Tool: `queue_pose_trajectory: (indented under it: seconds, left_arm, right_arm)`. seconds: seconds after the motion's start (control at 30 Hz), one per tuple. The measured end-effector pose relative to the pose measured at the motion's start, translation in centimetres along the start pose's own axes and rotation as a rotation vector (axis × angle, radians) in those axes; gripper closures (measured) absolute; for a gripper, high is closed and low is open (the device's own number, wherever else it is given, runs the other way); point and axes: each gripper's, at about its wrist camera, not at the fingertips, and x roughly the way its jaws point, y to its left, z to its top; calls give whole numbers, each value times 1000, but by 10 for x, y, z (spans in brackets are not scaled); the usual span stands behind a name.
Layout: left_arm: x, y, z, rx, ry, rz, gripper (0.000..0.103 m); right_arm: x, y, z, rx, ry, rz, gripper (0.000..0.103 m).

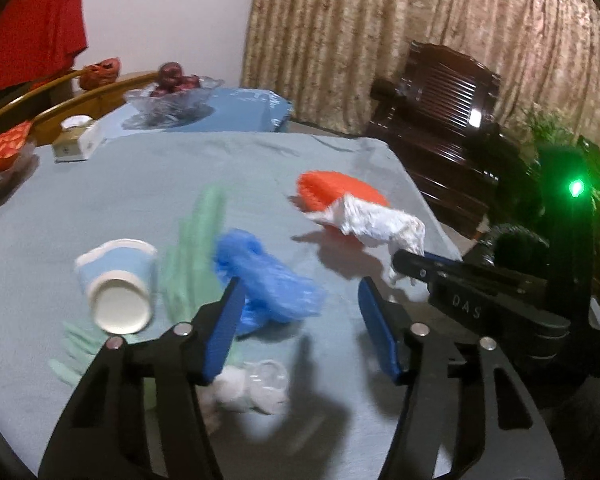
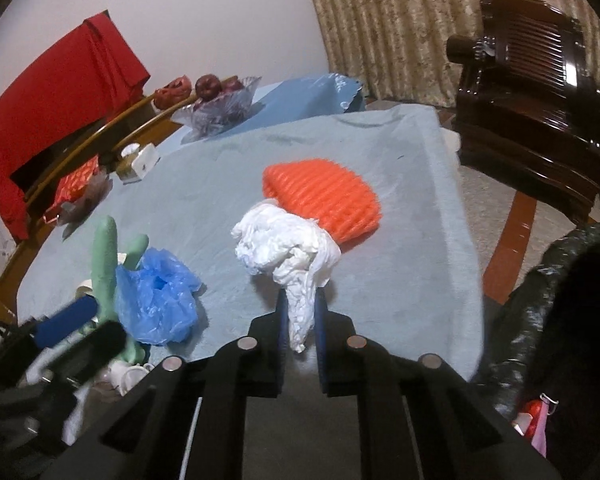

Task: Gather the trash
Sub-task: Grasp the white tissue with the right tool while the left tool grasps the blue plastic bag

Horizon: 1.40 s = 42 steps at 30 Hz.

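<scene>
My right fingers (image 2: 300,320) pinch the white tissue (image 2: 288,248) tight to lift it off the bench (image 2: 220,184), while my left fingers (image 1: 300,320) stand half open, empty, by the blue bag (image 1: 268,280).

Left gripper (image 1: 300,304) jaws apart, seemingly empty; right gripper (image 2: 300,320) jaws clamped together.

On the table (image 1: 148,184), the paper cup (image 1: 118,284) lies on its side at the left, the plastic bag (image 1: 268,280) just right of it. Farther right, the crumpled tissue (image 1: 376,226) overlaps the foam net (image 1: 340,190). The fruit bowl (image 1: 172,98) stands behind.
</scene>
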Motion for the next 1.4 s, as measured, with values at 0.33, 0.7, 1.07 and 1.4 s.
queue_pose_trajectory:
  seconds: [0.33, 0.7, 1.07, 1.4]
  left_arm:
    - [39, 15, 0, -24, 50, 54, 51]
    - [47, 24, 6, -22, 59, 131, 33]
    - [50, 38, 7, -63, 54, 152, 76]
    - [30, 34, 19, -79, 0, 115, 99]
  right_arm:
    - [0, -4, 3, 3, -12, 3, 91]
    - [3, -2, 1, -1, -8, 10, 91]
    - [-2, 2, 1, -11, -10, 16, 91]
    - [-20, 9, -1, -24, -39, 28, 91]
